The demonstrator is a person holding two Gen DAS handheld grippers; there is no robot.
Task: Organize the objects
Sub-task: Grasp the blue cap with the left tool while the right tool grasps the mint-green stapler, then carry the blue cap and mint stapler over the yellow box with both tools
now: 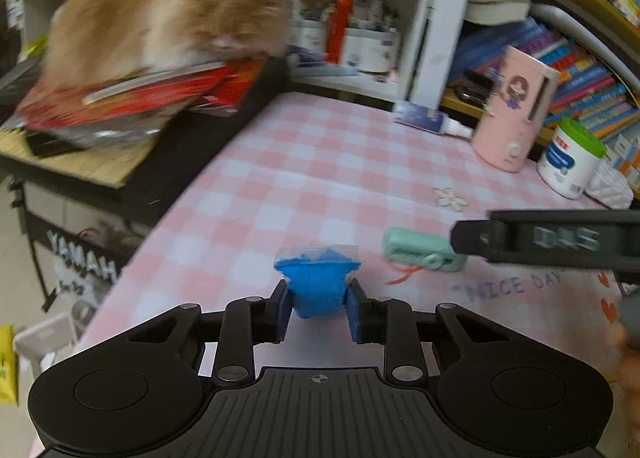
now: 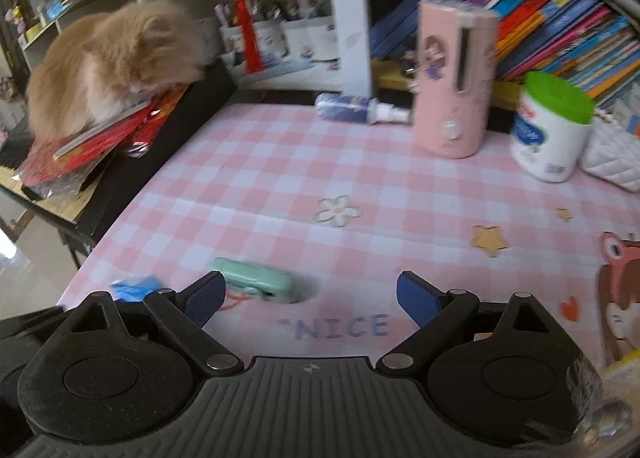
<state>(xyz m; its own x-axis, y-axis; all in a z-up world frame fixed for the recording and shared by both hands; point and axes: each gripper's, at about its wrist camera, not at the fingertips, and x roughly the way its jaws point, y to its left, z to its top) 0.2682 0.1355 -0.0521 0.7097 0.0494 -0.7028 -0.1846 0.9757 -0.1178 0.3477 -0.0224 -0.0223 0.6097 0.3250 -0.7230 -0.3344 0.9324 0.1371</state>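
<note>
A small clear bag of blue stuff [image 1: 318, 288] sits low over the pink checked tablecloth [image 1: 320, 162], and my left gripper [image 1: 318, 308] is shut on it, both blue pads pressing its sides. The same blue bag [image 2: 134, 286] shows at the left in the right wrist view. A mint-green small device [image 1: 420, 254] lies on the cloth to the right of the bag. My right gripper [image 2: 310, 294] stands open over the cloth, and the mint-green device [image 2: 254, 278] lies just beside its left finger [image 2: 206, 296], not between the pads. The right gripper's black finger [image 1: 560, 240] reaches in from the right edge of the left wrist view.
An orange cat [image 1: 168, 14] lies on red packets on a black keyboard stand at the left. A pink cylinder appliance [image 2: 454, 82], a green-lidded wipes tub [image 2: 552, 126], a white quilted pouch [image 2: 614, 158] and a lying spray bottle [image 2: 360, 106] stand along the back, before shelves of books.
</note>
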